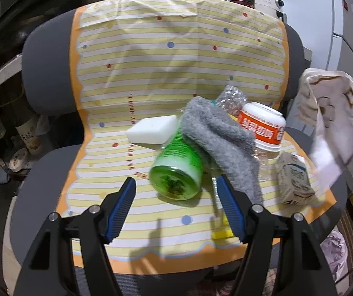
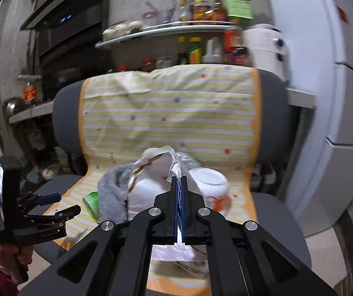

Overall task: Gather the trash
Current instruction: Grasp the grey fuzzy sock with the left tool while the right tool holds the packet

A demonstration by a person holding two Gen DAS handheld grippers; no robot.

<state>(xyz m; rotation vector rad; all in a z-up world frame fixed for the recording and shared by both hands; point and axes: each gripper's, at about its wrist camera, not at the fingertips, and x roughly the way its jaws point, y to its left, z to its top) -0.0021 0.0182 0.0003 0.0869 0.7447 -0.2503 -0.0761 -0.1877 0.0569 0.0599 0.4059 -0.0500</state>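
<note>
Trash lies on a chair covered by a yellow striped sheet (image 1: 151, 74). A green bottle (image 1: 178, 170) lies on its side, with a grey sock (image 1: 220, 138) draped over it. Beside them are a white foam block (image 1: 151, 129), a white and orange cup (image 1: 262, 125), crumpled clear plastic (image 1: 233, 98) and a small milk carton (image 1: 294, 180). My left gripper (image 1: 176, 185) is open, its jaws on either side of the green bottle's base. My right gripper (image 2: 179, 180) is shut on the edge of a white plastic bag (image 2: 151, 185), which also hangs at the right of the left wrist view (image 1: 334, 113).
A yellow-capped clear tube (image 1: 219, 222) lies on the sheet near the front edge. Shelves with sauce bottles (image 2: 196, 49) and a white appliance (image 2: 265, 44) stand behind the chair. A white fridge (image 2: 336, 98) is at the right. Clutter fills the floor at the left.
</note>
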